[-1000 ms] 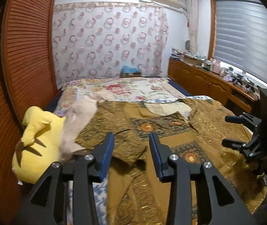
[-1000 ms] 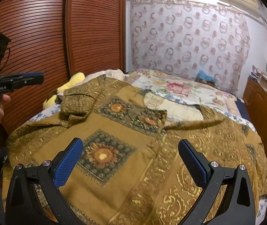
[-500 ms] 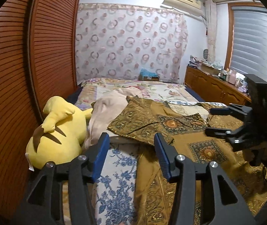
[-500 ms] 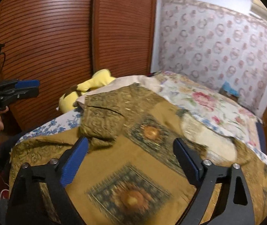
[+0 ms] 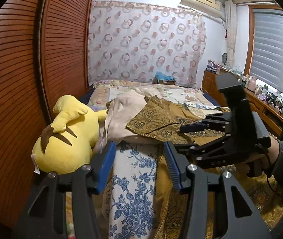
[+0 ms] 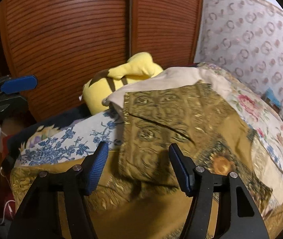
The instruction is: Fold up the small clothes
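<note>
Home bedroom: bed, louvered wardrobe, curtain, air conditioner.

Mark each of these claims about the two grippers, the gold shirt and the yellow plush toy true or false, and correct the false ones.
1. The left gripper is clamped on the gold patterned shirt. False: its jaws are open and hold nothing.
2. The right gripper is open, with the shirt's folded-over sleeve ahead of its fingers. True.
3. The yellow plush toy lies beside the wooden louvred doors. True.
4. The shirt is spread on bare floor. False: it lies on a bed, over a blue floral cloth.
5. A beige garment lies between plush and shirt. True.
</note>
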A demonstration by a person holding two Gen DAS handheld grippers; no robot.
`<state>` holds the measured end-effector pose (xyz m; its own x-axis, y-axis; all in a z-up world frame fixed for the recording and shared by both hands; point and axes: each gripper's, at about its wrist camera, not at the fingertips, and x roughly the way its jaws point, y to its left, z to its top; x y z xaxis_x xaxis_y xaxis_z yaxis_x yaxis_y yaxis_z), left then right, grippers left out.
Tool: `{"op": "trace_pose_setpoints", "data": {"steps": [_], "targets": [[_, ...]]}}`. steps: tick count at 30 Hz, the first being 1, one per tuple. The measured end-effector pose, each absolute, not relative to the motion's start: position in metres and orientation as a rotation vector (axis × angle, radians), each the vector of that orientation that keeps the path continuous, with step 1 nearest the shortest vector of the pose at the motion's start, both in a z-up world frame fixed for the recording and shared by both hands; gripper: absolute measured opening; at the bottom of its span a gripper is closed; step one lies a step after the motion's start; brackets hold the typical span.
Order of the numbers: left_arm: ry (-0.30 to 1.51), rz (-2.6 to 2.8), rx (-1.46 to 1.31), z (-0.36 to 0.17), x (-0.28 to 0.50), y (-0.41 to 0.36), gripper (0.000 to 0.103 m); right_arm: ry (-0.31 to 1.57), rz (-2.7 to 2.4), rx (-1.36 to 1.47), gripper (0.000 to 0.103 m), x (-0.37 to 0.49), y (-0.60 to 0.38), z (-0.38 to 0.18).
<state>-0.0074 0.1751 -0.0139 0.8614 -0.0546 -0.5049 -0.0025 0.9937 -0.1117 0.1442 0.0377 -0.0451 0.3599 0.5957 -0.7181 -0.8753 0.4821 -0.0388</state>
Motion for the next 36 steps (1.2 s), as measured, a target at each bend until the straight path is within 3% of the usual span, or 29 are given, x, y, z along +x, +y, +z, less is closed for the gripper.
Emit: {"op": "trace_pose_setpoints", "data": {"steps": [1, 5, 6, 8, 14, 18, 23, 24, 25, 26, 36], "targets": [[0.535, -0.026, -0.11, -0.015, -0.007, 0.175, 0.049, 0.704, 0.983, -0.486, 0.058, 0.144, 0.043, -0.048], [0.545, -0.032, -0.111, -0.019, -0.007, 0.173, 0.049, 0.718, 0.95, -0.548, 0.017, 0.151, 0.051, -0.058], [0.547, -0.034, -0.109, -0.02, -0.007, 0.172, 0.049, 0.713, 0.95, -0.545, 0.011, 0.153, 0.049, -0.058], [0.548, -0.039, -0.103, -0.021, -0.008, 0.17, 0.049, 0.69, 0.939, -0.511, 0.009, 0.157, 0.042, -0.053], [0.552, -0.054, -0.103, -0.023, -0.006, 0.164, 0.049, 0.62, 0.833, -0.388, 0.008, 0.171, 0.003, -0.028], [0.551, -0.066, -0.1, -0.021, -0.005, 0.158, 0.049, 0.685, 0.754, -0.308, 0.008, 0.193, -0.029, -0.027], [0.556, -0.079, -0.099, -0.022, -0.001, 0.153, 0.05, 0.703, 0.697, -0.267, 0.021, 0.204, -0.056, -0.029], [0.558, -0.08, -0.098, -0.022, 0.0, 0.152, 0.05, 0.699, 0.718, -0.249, 0.026, 0.202, -0.056, -0.027], [0.559, -0.081, -0.098, -0.022, 0.001, 0.151, 0.05, 0.7, 0.742, -0.235, 0.04, 0.201, -0.055, -0.026], [0.559, -0.083, -0.098, -0.022, 0.001, 0.15, 0.05, 0.699, 0.762, -0.227, 0.044, 0.2, -0.052, -0.025], [0.557, -0.073, -0.102, -0.022, -0.004, 0.152, 0.05, 0.752, 1.019, -0.365, 0.046, 0.159, 0.01, -0.041]]}}
